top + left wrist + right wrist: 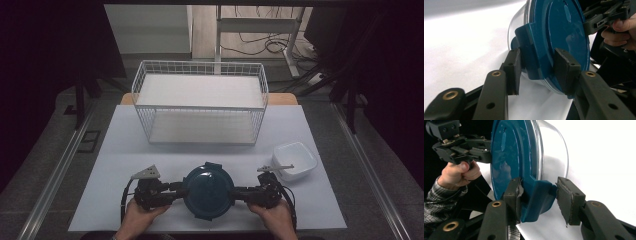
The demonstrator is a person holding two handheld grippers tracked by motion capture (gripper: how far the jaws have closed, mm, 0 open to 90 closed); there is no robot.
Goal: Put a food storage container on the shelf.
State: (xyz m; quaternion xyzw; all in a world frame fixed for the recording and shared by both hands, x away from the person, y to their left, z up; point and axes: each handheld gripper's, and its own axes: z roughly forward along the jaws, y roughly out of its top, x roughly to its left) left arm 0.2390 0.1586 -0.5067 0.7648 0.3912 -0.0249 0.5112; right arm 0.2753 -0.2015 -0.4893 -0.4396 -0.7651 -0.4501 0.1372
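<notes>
I am seeing my left gripper [176,191] clamping the 9 o'clock latch tab of the blue-lidded container [207,190]. My right gripper [239,192] is straddling the 3 o'clock tab, one pad touching, the other apart. The container is sitting at the table's [125,150] 6 o'clock edge, white basket [200,102] at 12, white bowl [295,160] near 2.

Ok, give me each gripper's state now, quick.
Left gripper: jaws around a clip of the blue lid; grip cannot be told.
Right gripper: open, astride the opposite clip, far pad clear of it.
</notes>
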